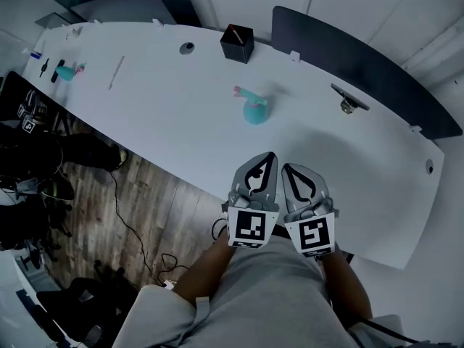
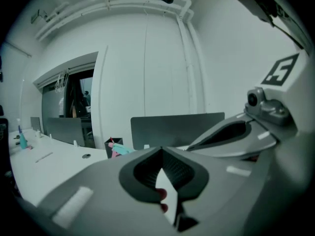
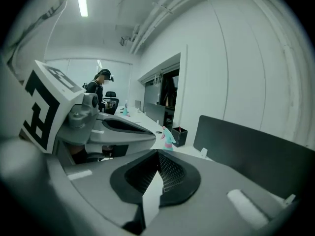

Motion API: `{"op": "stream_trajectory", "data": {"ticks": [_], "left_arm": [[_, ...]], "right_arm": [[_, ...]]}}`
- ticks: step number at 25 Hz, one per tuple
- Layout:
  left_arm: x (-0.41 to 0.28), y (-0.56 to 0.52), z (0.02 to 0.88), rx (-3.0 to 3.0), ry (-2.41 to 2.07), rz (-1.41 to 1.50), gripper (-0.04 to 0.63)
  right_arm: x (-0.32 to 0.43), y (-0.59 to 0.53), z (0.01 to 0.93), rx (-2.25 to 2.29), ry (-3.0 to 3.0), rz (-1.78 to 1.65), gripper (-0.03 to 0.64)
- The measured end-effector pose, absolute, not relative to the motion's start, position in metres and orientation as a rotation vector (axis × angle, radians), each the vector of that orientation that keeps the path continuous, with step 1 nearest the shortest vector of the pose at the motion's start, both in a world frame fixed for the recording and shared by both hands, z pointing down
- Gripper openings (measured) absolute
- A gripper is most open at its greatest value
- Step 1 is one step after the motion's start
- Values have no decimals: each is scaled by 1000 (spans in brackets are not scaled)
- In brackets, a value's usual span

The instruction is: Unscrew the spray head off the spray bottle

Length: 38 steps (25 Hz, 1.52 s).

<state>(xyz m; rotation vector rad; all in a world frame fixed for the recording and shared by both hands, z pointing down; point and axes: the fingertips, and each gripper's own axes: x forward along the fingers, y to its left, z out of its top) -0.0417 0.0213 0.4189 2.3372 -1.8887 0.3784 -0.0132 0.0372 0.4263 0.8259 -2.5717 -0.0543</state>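
Observation:
A teal spray bottle [image 1: 254, 110] with a pink spray head [image 1: 245, 93] stands upright in the middle of the white table [image 1: 159, 114]. My left gripper [image 1: 270, 156] and right gripper [image 1: 288, 168] sit side by side over the table's near edge, a short way in front of the bottle. Both are shut with nothing between their jaws. In the left gripper view the closed tips [image 2: 161, 148] hide most of the bottle [image 2: 119, 151]. The right gripper view has the bottle [image 3: 168, 137] just beyond the closed tips [image 3: 158, 152], with the left gripper [image 3: 120, 127] alongside.
A black pen holder [image 1: 237, 43] stands behind the bottle at the table's far edge. A dark partition [image 1: 362, 60] runs along the far right side. A second teal bottle [image 1: 66, 72] stands at the far left end. A person [image 3: 101, 90] is far off.

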Motion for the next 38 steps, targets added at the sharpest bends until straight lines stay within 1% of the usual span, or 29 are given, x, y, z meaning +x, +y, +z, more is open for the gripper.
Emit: {"op": "stream_trajectory", "data": {"ticks": [8,11,17,23,29,30,31,32,36,38], "left_arm": [[-30,-2,445,2221,-1923,552,2],[-43,-4,458,2176,-1926,593,2],[-77,-26,494,2111,-1882,690,2],[-102,-51,520,2006,-1909,788,2],[-115,-61,547,1937,-1874,824,2],[-114,-62,552,1939,-1837,824,83],[-114,-63,558,1938,-1794,824,233],[-114,-64,565,1933,-1758,825,293],[-118,-72,588,1940,-1689,892,373],[-122,-80,597,1955,-1672,901,402]], "right_arm": [[2,-7,452,703,-2630,52,-2],[-2,-12,461,713,-2638,116,-2],[-16,-23,474,731,-2600,133,-1],[-15,-40,487,794,-2521,182,0],[-17,-46,497,833,-2474,205,2],[-19,-46,498,835,-2470,209,2],[-21,-46,499,834,-2468,213,2],[-22,-47,500,833,-2465,216,2],[-27,-48,502,835,-2449,215,2],[-27,-48,503,845,-2434,211,2]]}}
